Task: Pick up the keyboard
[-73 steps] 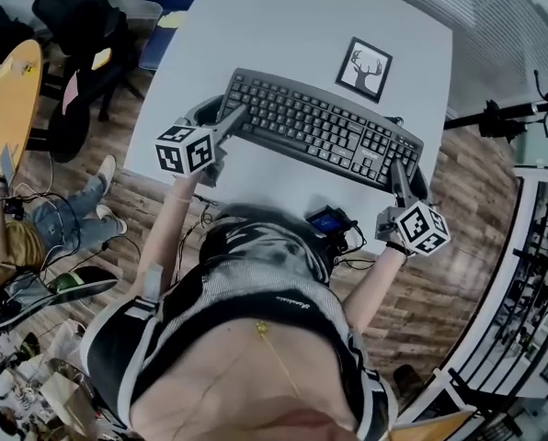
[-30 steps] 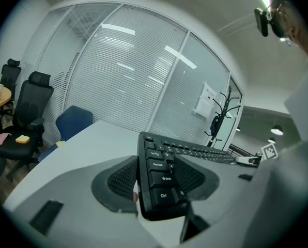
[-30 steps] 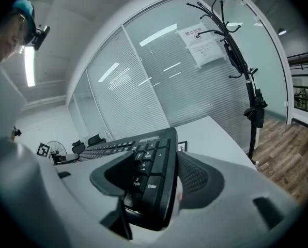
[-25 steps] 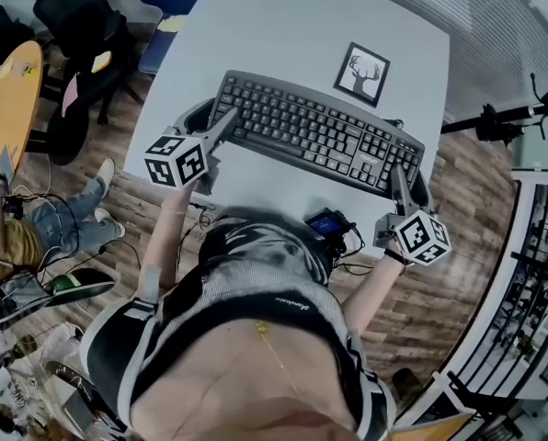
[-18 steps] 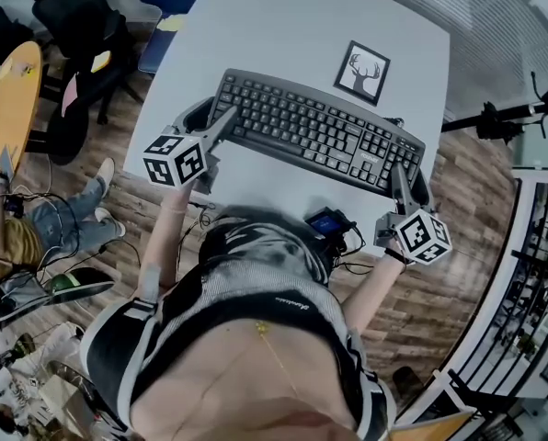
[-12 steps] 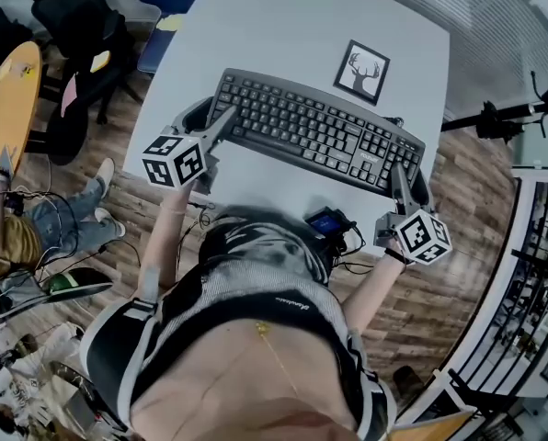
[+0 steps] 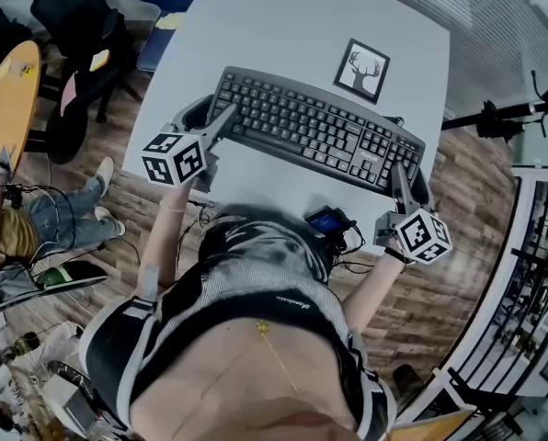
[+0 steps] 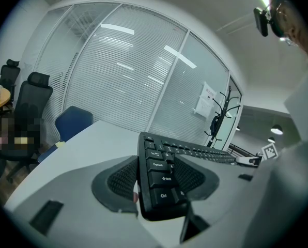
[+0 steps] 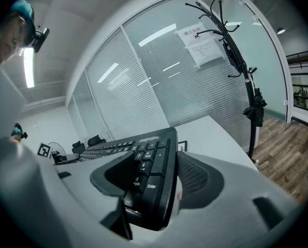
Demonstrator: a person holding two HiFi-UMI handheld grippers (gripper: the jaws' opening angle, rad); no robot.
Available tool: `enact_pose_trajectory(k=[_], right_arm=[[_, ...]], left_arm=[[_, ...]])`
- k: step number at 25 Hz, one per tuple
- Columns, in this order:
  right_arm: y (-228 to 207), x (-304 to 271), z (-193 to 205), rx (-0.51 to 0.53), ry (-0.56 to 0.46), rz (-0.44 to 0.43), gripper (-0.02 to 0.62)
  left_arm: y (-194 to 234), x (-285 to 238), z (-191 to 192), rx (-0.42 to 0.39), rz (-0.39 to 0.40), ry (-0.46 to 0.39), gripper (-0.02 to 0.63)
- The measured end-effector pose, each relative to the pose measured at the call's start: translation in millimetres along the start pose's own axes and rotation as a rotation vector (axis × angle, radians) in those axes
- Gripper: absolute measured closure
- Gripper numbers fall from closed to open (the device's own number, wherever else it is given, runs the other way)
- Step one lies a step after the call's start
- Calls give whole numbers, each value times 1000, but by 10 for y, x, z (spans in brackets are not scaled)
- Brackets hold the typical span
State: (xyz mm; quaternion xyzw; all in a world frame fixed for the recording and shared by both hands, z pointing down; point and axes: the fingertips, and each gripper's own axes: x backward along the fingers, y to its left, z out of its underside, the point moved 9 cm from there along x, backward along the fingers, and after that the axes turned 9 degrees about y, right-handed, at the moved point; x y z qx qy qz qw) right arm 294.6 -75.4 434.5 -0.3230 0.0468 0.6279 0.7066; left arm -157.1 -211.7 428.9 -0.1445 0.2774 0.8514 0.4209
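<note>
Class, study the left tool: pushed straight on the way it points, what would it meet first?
The keyboard: its left end is clamped in the left tool, so a push would drive straight into it. Further along that line, roughly, the right tool holds the other end.

keyboard point(image 7: 315, 127) | dark grey, keys up | slanted over white table point(image 7: 283, 26) | ends in left claw point(image 7: 211, 115), right claw point(image 7: 408, 180)
</note>
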Motion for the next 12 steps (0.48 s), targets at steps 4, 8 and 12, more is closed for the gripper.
enact_pose_trajectory(k=[4,8,12], right_arm=[[-28,-1,10,-2,4,-1,337],[-27,-21,16,-4,11,-3,336],[-21,-26,9,-3,12,6,337]], left_arm=[[-17,-7,10,-1,-4,-1,391],[-9,-15,12,1,-7,3,391],[5,-32,2,-3,-4,3,391]])
